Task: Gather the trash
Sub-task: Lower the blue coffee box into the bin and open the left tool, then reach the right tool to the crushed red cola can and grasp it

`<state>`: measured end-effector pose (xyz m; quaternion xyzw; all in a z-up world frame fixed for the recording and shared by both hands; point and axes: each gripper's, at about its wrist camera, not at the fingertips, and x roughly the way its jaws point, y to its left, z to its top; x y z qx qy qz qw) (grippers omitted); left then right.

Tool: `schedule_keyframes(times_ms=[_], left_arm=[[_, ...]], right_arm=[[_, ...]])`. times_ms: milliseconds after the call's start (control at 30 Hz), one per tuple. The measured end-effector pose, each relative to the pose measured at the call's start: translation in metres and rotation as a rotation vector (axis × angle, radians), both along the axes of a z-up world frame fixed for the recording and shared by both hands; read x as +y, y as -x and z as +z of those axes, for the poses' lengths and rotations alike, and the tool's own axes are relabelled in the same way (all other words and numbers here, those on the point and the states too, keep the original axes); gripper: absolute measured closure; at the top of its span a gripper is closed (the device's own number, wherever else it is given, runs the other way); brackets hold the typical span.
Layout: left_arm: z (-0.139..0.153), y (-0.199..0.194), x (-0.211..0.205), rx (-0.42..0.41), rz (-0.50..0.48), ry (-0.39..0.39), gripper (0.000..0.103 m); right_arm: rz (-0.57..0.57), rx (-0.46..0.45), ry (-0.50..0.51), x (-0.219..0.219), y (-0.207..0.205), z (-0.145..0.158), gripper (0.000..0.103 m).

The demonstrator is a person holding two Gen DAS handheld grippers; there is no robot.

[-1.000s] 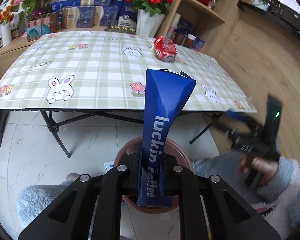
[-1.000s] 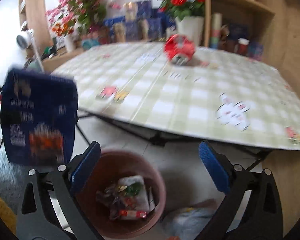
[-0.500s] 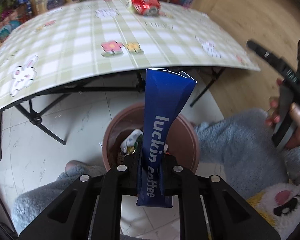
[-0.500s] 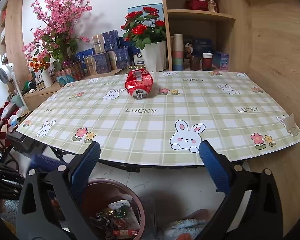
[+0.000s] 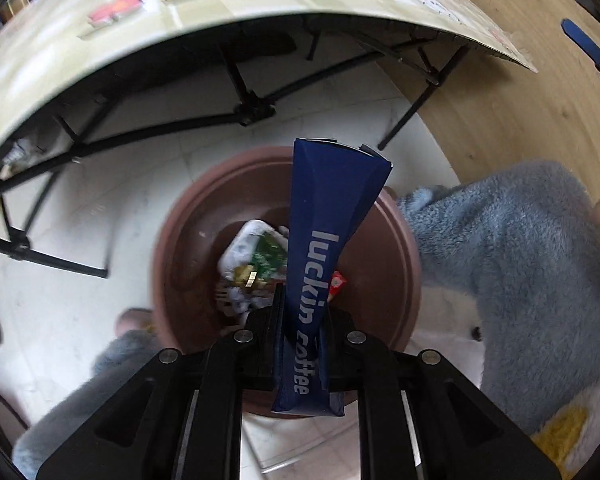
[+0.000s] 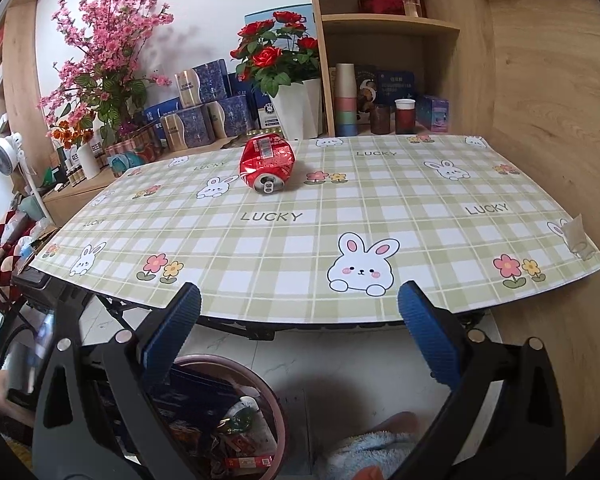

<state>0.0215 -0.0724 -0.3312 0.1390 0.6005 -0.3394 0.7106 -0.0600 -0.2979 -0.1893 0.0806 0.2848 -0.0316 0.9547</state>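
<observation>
My left gripper (image 5: 302, 320) points steeply down and its jaws are clenched on a flattened blue paper bag (image 5: 324, 248) with "luckin coffee" printed in white along it. The bag sticks out past my fingertips, its torn open end fanning wide at the far side. Right below it sits the brown round bin (image 5: 396, 264) on the pale tiled floor, and the bag hangs over the bin's mouth, not yet let go. Inside the bin I see crumpled wrappers (image 5: 256, 256), white and green, with a small red scrap beside them. A grey fluffy sleeve (image 5: 512, 264) lies to the right of the bin. The folding table's black legs and the underside of its edge arch across the far part of this view.

My right gripper (image 6: 298, 326) is released, its blue-padded jaws standing wide apart with nothing between them. It looks level across the table (image 6: 420, 216), which wears a green checked cloth with rabbits, flowers and the word "LUCKY". A crushed red can (image 6: 266, 160) lies on its side on the far middle of the cloth, its pull-tab end facing me, well apart from my fingers. The bin (image 6: 256, 380) shows again near my left finger, under the table's near edge. A white vase of red roses (image 6: 296, 108) stands beyond the can, and pink blossoms (image 6: 104, 52) rise at far left.
</observation>
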Motion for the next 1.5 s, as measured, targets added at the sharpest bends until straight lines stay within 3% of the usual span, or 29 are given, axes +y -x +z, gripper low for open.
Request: schedule_keyframes(times_ms=[67,133,167,300,400,533,667,867,1100,1200,1500], left_arm=[[-0.005,0.0,-0.005,0.002,-0.007,0.0,0.087],[-0.003,0.001,-0.01,-0.008,-0.012,0.005,0.066],[-0.001,0.002,-0.012,-0.025,-0.014,0.015,0.04],[0.021,0.008,-0.01,-0.085,0.027,0.097,0.027],[0.045,0.012,0.0,-0.185,0.14,0.099,0.012],[0.088,0.022,0.026,-0.395,0.279,0.144,0.006],[0.114,0.024,0.055,-0.561,0.419,0.116,0.006],[0.126,0.02,0.088,-0.6,0.55,0.15,0.006],[0.138,0.005,0.11,-0.59,0.593,0.212,0.006],[0.142,-0.002,0.111,-0.615,0.592,0.204,0.006],[0.157,-0.048,0.123,-0.669,0.581,0.192,0.006]], right_arm=[[-0.002,0.004,0.0,-0.001,0.0,0.0,0.006],[-0.004,0.007,-0.002,-0.001,0.001,-0.001,0.006],[-0.005,0.009,-0.005,-0.002,0.001,-0.002,0.006],[-0.004,0.007,-0.025,-0.002,0.001,-0.003,0.006],[0.001,0.011,-0.023,0.0,-0.001,-0.005,0.006],[-0.002,0.013,-0.049,0.001,-0.002,-0.009,0.006],[-0.007,0.008,-0.119,-0.006,-0.004,-0.013,0.006],[-0.023,0.007,-0.159,-0.012,-0.006,-0.017,0.006],[-0.01,0.02,-0.206,-0.019,-0.017,-0.02,0.006],[0.023,0.046,-0.22,-0.021,-0.031,-0.017,0.006],[0.124,0.088,-0.082,-0.014,-0.107,0.009,0.006]])
